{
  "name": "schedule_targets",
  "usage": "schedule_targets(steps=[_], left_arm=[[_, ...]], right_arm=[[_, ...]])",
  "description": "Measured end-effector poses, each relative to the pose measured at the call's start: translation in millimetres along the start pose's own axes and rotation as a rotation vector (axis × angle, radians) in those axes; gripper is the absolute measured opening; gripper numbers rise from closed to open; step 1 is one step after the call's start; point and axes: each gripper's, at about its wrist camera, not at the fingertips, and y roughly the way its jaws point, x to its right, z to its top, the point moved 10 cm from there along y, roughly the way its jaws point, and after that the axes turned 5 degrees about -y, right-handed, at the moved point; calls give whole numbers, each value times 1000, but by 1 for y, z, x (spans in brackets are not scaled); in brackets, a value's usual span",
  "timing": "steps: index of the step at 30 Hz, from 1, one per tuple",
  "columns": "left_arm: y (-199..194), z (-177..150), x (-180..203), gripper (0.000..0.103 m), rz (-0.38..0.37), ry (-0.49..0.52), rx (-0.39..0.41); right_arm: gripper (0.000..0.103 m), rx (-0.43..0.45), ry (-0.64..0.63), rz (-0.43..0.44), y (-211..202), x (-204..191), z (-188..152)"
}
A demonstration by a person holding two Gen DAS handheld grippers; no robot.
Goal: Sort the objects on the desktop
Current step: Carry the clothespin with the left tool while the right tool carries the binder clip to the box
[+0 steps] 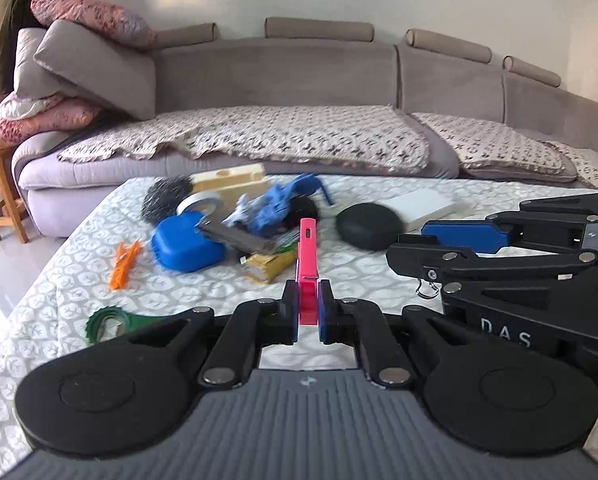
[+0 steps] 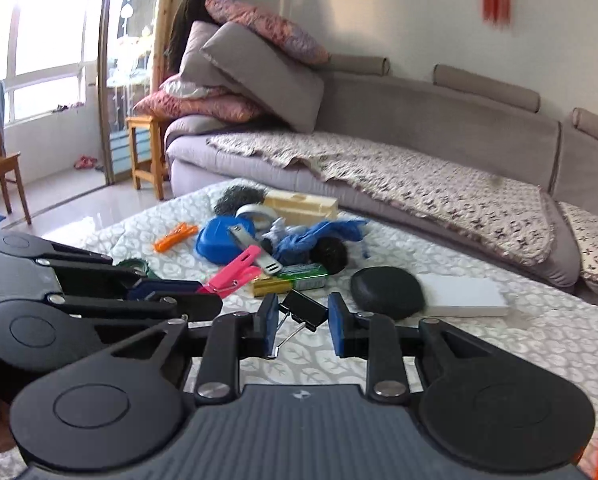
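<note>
My left gripper [image 1: 307,312] is shut on the tail of a pink clothespin [image 1: 307,264], which sticks forward above the patterned table cover [image 1: 59,264]. In the right wrist view the same pink clothespin [image 2: 235,270] shows in the left gripper [image 2: 203,292] at the left. My right gripper [image 2: 303,328] is shut on a black binder clip [image 2: 303,312], its wire handles slanting down toward the left pad. From the left wrist view the right gripper [image 1: 423,246] hangs at the right, level with mine, and a wire loop [image 1: 426,290] dangles under it.
A pile lies mid-table: blue box [image 1: 187,246], tape roll [image 1: 199,202], steel wool [image 1: 165,196], wooden block [image 1: 235,182], blue cloth [image 1: 275,204], yellow packet [image 1: 271,266]. Orange clothespin [image 1: 125,264] and green ring [image 1: 107,322] lie left. Black oval case [image 1: 369,226] and white box [image 1: 419,206] lie right. A sofa [image 1: 299,72] stands behind.
</note>
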Motion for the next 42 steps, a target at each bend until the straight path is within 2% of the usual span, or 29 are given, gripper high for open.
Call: schedule_targets(steps=[8, 15, 19, 26, 31, 35, 42], left_arm=[[-12, 14, 28, 11, -2, 3, 40], [-28, 37, 71, 11, -12, 24, 127], [-29, 44, 102, 11, -50, 20, 141], [-37, 48, 168, 11, -158, 81, 153], [-31, 44, 201, 11, -221, 115, 141], [-19, 40, 220, 11, -253, 141, 114], [17, 29, 239, 11, -233, 170, 3]], right_arm=[[24, 58, 54, -63, -38, 33, 7], [24, 135, 99, -130, -83, 78, 9], [24, 157, 142, -184, -110, 115, -3], [24, 209, 245, -303, -168, 175, -33], [25, 233, 315, -413, -200, 221, -60], [25, 224, 369, -476, -206, 249, -83], [25, 183, 437, -502, -191, 268, -106]])
